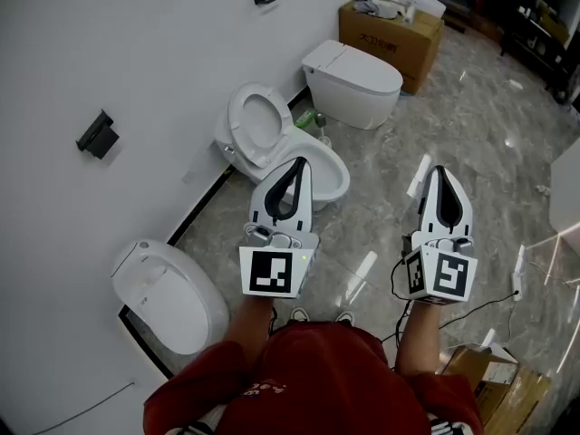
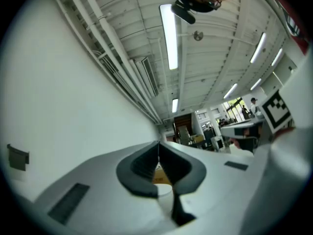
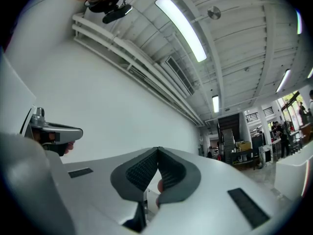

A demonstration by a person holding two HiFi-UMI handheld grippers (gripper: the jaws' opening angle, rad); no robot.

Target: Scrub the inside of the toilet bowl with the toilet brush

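Both shut and empty, our left gripper (image 1: 302, 163) and right gripper (image 1: 439, 170) could topple the slim toilet brush (image 1: 321, 134) ahead of them, beside the white ceramic toilet bowl (image 1: 333, 169).

Fixture showroom or test hall; several toilets (image 1: 353, 84) line a marble floor (image 1: 480, 134).
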